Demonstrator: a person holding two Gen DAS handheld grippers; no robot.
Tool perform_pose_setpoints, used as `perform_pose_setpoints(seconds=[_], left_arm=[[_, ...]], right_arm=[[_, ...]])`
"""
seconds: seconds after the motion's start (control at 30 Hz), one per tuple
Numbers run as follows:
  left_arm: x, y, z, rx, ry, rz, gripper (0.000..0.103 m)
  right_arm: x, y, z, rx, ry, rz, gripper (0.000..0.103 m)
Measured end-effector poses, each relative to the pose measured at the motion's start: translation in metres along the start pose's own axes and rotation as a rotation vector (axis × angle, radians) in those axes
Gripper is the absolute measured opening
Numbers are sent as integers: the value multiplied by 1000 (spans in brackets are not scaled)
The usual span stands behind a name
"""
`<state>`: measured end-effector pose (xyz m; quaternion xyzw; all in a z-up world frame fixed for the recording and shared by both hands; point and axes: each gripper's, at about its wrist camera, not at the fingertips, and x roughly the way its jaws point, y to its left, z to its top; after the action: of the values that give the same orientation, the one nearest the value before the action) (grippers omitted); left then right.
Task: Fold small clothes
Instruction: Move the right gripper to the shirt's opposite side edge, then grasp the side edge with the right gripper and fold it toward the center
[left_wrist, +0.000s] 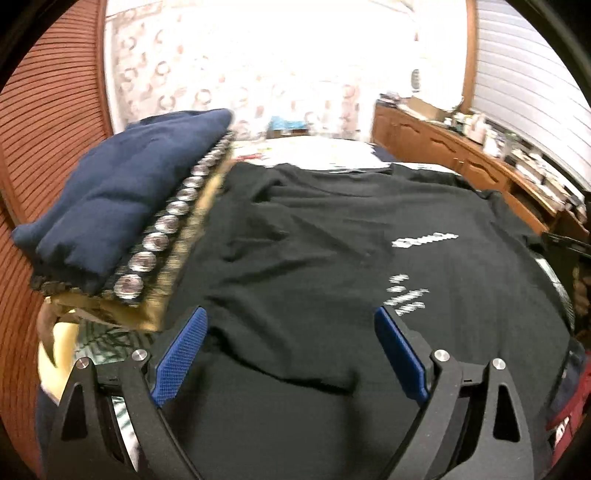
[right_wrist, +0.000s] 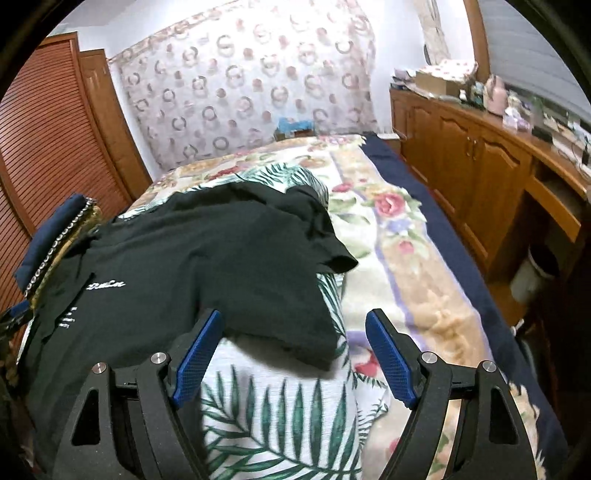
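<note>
Black shirt (right_wrist: 192, 258) spread on the bed (right_wrist: 406, 280), both grippers empty.

The nearest hem is best pinched at both corners and lifted evenly. The shirt is seen wrinkled, white print at centre-left, one sleeve flopped right. The left gripper (left_wrist: 291, 317) and right gripper (right_wrist: 295, 317) are held spread above it.

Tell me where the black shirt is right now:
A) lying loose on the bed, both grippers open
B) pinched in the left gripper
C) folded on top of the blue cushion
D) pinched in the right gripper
A: the black shirt lies spread on the bed, and the left gripper and right gripper both stand open, gripping nothing.
</note>
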<state>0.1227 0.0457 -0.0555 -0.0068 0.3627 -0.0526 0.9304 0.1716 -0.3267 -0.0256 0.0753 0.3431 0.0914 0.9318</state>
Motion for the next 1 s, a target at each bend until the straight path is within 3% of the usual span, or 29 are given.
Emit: perform_pose_setpoints(seconds=[0.3,0.37,0.53,0.73,1.0], left_arm=[[13,-46,-1,84,49,-93,92],[18,-50,-3,100,64,-95,92],[36,-53,-13,107,139,-77,92],[37,-59,-17,136,159,-52,93],[38,-56,-18,133,157,-60,93]], right_arm=[[7,-25,22,102,70,50,74],[8,-25,23,102,95,58,68],[6,-34,30,70,115,64,35],[2,-16,40,-45,47,4,12],[-26,56,60,-239,-108,62,11]])
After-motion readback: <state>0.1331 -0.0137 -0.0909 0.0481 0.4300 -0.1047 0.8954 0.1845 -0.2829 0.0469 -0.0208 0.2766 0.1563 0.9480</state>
